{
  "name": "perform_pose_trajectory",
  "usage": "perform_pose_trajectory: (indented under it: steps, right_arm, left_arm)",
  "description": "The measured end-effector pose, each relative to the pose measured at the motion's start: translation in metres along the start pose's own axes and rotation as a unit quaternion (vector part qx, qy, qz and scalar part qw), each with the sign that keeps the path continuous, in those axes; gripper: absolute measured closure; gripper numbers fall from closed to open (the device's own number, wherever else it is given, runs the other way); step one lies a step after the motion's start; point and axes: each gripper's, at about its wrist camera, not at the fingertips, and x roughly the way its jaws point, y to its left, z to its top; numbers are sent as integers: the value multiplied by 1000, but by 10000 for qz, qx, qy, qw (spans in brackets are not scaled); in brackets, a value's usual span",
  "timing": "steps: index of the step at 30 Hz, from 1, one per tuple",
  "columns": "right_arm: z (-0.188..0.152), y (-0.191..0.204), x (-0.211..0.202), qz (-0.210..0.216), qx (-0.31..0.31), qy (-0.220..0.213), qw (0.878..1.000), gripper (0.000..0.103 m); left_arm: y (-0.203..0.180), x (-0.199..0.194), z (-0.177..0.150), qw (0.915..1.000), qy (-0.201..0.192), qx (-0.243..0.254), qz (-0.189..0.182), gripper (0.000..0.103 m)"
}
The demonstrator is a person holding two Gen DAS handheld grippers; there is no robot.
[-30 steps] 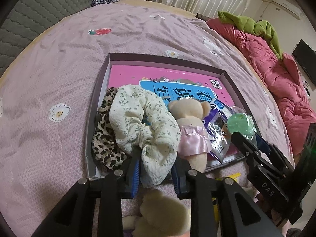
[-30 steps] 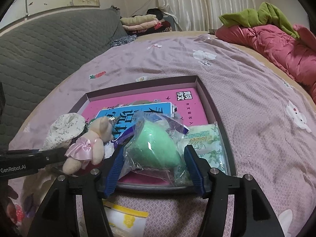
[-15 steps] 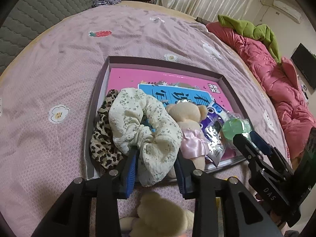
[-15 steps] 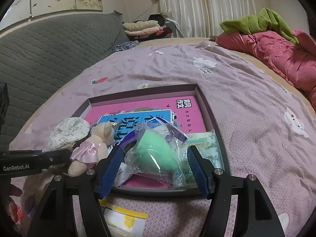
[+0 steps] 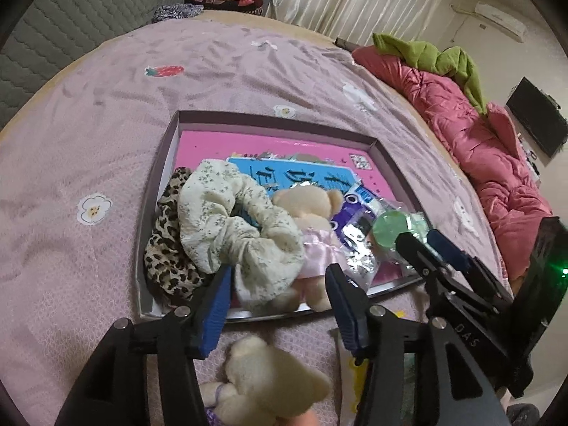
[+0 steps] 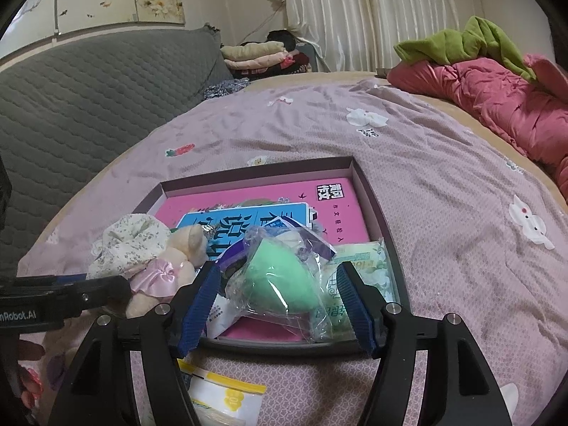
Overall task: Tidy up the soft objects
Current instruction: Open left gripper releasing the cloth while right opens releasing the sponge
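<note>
Left gripper: pitched down over the near edge of the tray; jaws opening, blue pads clear of the cloth on both sides — the floral scrunchie lies between them, resting in the tray
Right gripper: angled down at the tray's near right corner; jaws wide, pads either side of the bagged green sponge with a gap on each side, so no grip shown
Arms relative: left gripper body crosses the lower left of the right wrist view; right gripper crosses the lower right of the left wrist view — the two work side by side
Scrunchie neighbours: leopard scrunchie touching it on the left, small bear in pink dress touching on the right
Sponge neighbours: tissue pack just beside it to the right, purple packet beneath
Tray floor: pink book with a blue title panel lies flat under everything
Outside tray: cream plush bear on the sheet below the left gripper; yellow-striped zip bag below the right gripper
Surface: pink bedsheet with flower and strawberry prints, mildly creased
Room: grey quilted headboard; red quilt with green garment on top; folded clothes stack and pale curtains behind
</note>
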Motion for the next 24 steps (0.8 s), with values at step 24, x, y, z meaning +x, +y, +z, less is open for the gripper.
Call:
perform_pose_trajectory:
  steps: [24]
  right_arm:
    - [3,1,-6,-22,-23,-125,9999,29]
  left_arm:
    - [-7,-32,-13,9993,-334,95,99,46]
